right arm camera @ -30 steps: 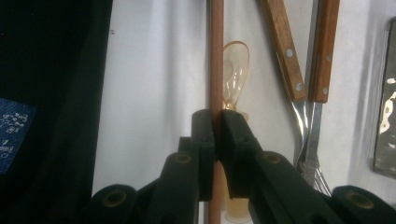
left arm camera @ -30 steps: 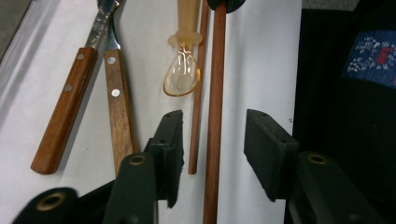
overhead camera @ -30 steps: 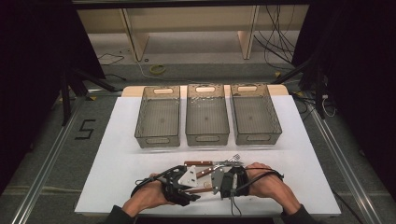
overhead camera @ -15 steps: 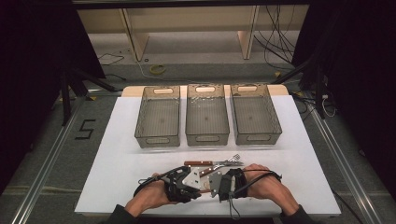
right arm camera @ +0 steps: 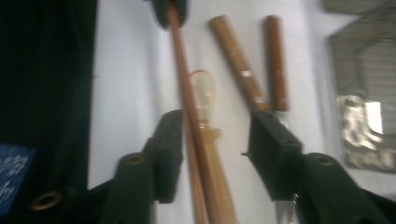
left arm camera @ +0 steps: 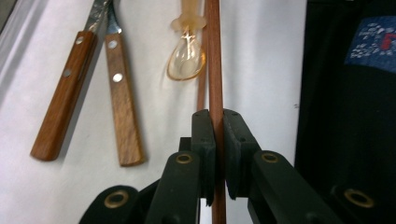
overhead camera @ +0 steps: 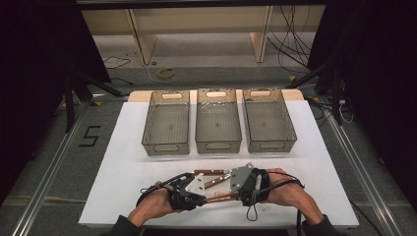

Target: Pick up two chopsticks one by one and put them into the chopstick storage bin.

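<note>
My left gripper is shut on a reddish-brown chopstick, whose far end runs toward my right gripper. The right jaws have just been opening and stand apart around the chopstick without pressing it. A second chopstick, a clear amber spoon and two wood-handled utensils lie beside it on the white table. In the high view the left gripper and the right gripper face each other near the front edge, the chopstick between them.
Three see-through grey bins stand in a row across the middle of the white table. One bin appears at the right of the right gripper view. Dark floor with cables surrounds the table.
The right hand has lifted a little with its gripper. The left hand stays where it was, and the cutlery on the table has not moved.
</note>
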The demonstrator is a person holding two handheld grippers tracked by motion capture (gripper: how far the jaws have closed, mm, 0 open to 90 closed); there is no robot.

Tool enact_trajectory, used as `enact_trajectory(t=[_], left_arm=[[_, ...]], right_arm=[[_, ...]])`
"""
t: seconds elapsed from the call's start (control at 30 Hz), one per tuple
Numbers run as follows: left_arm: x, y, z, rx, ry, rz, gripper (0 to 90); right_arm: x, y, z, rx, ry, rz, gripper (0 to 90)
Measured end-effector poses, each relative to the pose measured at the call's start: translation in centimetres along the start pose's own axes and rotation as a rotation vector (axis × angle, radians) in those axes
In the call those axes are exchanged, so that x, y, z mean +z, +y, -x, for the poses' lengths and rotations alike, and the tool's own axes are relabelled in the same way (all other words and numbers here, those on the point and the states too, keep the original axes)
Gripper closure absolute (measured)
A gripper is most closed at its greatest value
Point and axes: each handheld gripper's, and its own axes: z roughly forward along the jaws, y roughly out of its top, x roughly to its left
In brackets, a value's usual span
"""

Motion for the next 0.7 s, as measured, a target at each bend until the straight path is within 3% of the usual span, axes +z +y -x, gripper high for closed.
enact_trajectory(t=[0.13, 0.27, 0.3, 0.33, 0.5, 0.6, 0.67, 0.7], left_arm=[[-0.1, -0.4, -0.5, -0.020, 0.022, 0.009, 83.9], [-0.6, -0.7, -0.9, -0.050, 0.049, 0.025, 83.9], [-0.8, -0.8, -1.1, -0.058, 0.055, 0.029, 83.9], [-0.9, -0.9, -1.2, -0.074, 0.065, 0.036, 83.9], [-2.2, -1.5, -2.2, -0.162, 0.105, 0.078, 83.9], [-3.0, -2.0, -2.9, -0.202, 0.100, 0.121, 83.9], [-3.3, -2.3, -3.2, -0.221, 0.123, 0.129, 83.9], [-3.6, -2.4, -3.4, -0.236, 0.132, 0.136, 83.9]], right_arm=[[-0.5, -0.5, 0.2, 0.053, -0.027, 0.052, 45.2], [-0.6, -1.3, 0.6, 0.144, -0.048, 0.124, 41.8], [-0.6, -1.3, 0.6, 0.144, -0.048, 0.124, 41.8], [-0.8, -1.6, 0.7, 0.178, -0.054, 0.141, 40.9], [-1.1, -2.4, 0.8, 0.221, -0.051, 0.171, 38.1], [-1.2, -3.1, 0.6, 0.258, -0.050, 0.209, 35.8], [-1.2, -3.8, 0.6, 0.305, -0.053, 0.254, 34.7], [-1.2, -3.8, 0.6, 0.305, -0.053, 0.254, 34.7]])
